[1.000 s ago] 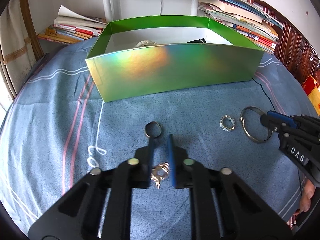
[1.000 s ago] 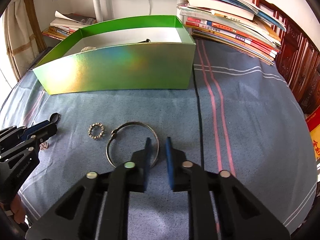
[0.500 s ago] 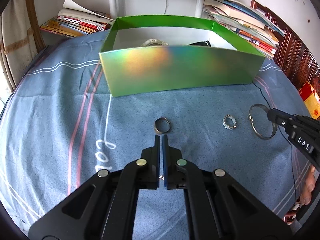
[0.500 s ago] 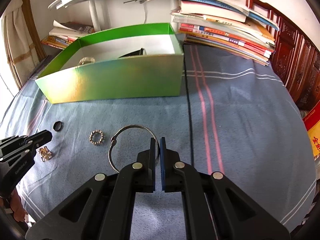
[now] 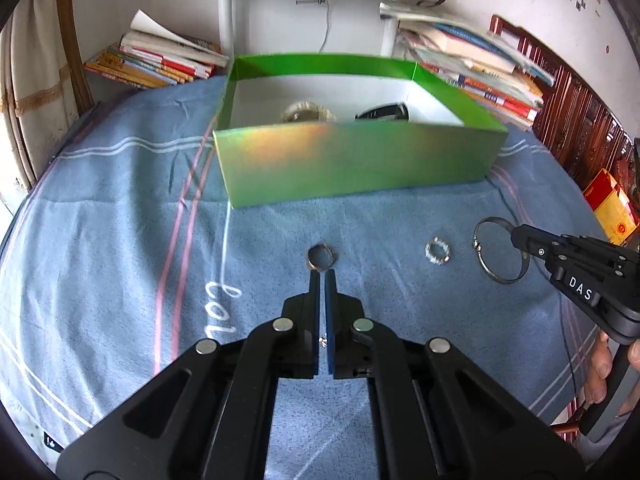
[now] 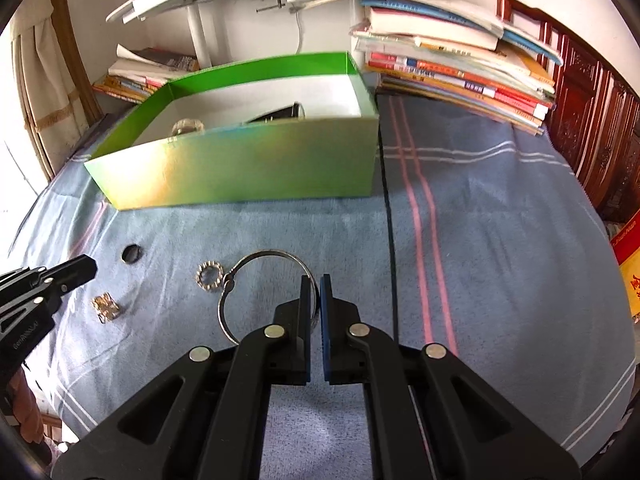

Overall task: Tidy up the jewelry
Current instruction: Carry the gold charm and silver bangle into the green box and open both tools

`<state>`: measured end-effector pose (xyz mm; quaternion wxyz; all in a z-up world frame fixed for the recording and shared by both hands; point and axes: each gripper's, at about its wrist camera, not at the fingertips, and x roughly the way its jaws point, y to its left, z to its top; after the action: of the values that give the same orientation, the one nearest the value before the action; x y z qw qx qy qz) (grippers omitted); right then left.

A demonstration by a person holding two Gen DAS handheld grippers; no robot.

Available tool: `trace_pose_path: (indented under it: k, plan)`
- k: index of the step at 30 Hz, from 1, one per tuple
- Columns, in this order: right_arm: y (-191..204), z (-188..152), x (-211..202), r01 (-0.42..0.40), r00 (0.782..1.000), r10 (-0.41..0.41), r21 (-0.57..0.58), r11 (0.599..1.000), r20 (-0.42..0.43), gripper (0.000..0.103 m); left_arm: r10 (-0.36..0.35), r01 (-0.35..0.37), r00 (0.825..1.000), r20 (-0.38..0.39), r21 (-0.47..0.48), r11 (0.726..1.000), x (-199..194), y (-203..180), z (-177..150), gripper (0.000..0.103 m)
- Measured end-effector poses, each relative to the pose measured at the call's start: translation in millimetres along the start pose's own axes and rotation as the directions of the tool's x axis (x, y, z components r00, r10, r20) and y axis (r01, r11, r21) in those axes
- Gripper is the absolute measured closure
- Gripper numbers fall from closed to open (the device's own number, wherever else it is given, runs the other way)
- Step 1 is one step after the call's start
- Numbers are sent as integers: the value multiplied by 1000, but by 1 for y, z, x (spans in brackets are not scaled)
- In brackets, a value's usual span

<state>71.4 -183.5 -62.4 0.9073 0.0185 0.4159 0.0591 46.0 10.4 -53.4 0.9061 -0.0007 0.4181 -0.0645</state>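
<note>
The right gripper [image 6: 315,286] is clamping its narrow jaws on the right rim of the wire bangle [image 6: 230,280], which is lying at centre frame on the blue cloth [image 6: 500,240]. The left gripper [image 5: 322,278] is standing closed and empty, just below the dark ring [image 5: 322,258]. The green box [image 5: 360,160] is sitting at upper centre.

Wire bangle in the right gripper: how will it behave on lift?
The bangle looks thin, rigid metal: probably light, keeps shape. Right gripper pinches one edge only, so it may pivot or swing. Smooth wire could slip.
</note>
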Motion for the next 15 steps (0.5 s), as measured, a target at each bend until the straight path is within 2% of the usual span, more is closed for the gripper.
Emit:
trace_pose_path:
  k: [4, 7, 9, 10, 11, 15]
  plan:
    - [-2, -1, 1, 7, 1000, -7, 7, 1000, -7, 98, 19, -18, 999, 33, -34, 999, -13, 20, 6, 100]
    - [0, -3, 6, 2, 1000, -2, 3, 1000, -25, 98, 31, -31, 999, 11, -40, 999, -11, 29, 4, 99]
    - [3, -4, 9, -3, 999, 2, -5, 1000, -35, 98, 25, -25, 1000, -8, -33, 999, -8, 28, 0, 86]
    - [4, -4, 11, -5, 999, 5, -8, 1000, -38, 98, 16, -16, 1000, -16, -24, 1000, -7, 25, -1, 72]
    - [6, -4, 12, -8, 999, 7, -12, 1000, -41, 98, 5, -5, 1000, -19, -7, 1000, -6, 20, -4, 65]
    - [8, -4, 15, -11, 999, 10, -19, 1000, -51, 98, -50, 52, 998, -42, 41, 998, -2, 0, -9, 56]
